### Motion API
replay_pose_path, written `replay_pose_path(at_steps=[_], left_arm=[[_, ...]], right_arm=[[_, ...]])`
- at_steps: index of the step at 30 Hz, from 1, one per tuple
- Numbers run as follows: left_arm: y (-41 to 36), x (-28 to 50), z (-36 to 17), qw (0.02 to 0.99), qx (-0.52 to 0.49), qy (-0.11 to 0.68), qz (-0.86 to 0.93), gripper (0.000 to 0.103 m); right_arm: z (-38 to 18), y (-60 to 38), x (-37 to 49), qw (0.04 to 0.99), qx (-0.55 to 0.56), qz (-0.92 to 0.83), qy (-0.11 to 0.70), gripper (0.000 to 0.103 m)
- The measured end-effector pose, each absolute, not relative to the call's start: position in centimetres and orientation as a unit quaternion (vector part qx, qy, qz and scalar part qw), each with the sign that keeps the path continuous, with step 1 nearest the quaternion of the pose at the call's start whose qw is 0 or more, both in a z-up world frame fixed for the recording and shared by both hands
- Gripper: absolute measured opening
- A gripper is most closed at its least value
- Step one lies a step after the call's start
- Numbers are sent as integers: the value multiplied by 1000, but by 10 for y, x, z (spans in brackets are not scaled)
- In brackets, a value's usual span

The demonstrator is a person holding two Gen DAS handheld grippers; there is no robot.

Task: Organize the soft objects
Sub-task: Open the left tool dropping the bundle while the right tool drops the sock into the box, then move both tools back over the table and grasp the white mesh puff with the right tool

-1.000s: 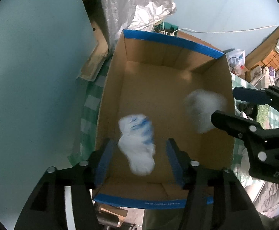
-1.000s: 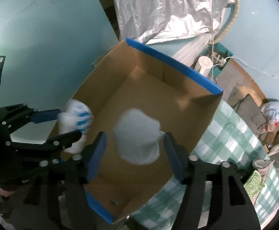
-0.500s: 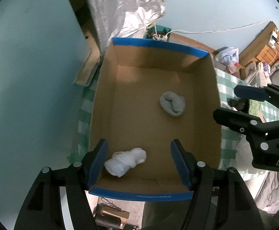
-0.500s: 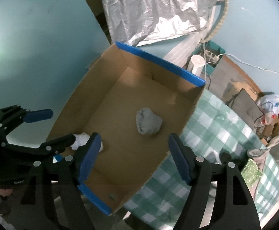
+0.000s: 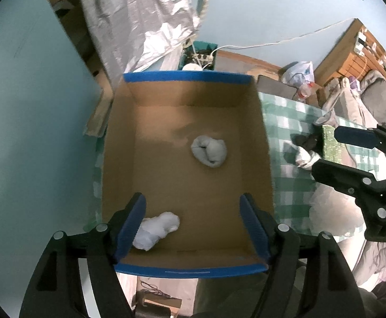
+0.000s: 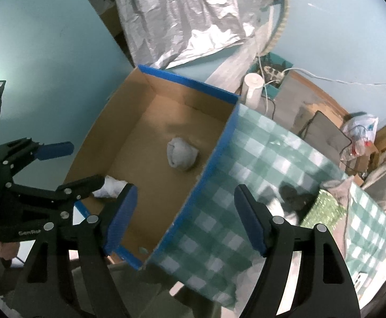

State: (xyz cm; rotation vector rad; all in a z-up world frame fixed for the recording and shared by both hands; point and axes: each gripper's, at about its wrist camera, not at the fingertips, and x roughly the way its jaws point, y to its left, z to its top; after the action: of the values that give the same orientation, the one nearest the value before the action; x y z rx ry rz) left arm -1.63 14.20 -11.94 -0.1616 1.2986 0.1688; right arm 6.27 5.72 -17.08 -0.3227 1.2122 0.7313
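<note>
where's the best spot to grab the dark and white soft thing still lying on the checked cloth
Probably its raised middle, coming straight down from above with the right claw, which is open and nearest. The soft thing lies in a low, loose heap on the checked cloth, right beside a green glittery item, so a side approach looks crowded. Its exact shape is blurred.

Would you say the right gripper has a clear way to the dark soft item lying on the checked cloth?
Probably yes: the right gripper is open and empty, and the dark item lies uncovered on the cloth, outside the box.
</note>
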Motion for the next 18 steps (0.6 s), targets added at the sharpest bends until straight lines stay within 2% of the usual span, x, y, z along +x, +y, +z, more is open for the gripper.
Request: replay_pose_path(at_steps=[10, 18], left_arm=[[107, -8, -115, 795, -51, 603, 44, 78], [60, 2, -125, 790, -12, 613, -2, 78]], right_arm=[[-162, 6, 60, 765, -131, 297, 556, 76], [-176, -44, 64, 771, -98, 245, 580, 76]])
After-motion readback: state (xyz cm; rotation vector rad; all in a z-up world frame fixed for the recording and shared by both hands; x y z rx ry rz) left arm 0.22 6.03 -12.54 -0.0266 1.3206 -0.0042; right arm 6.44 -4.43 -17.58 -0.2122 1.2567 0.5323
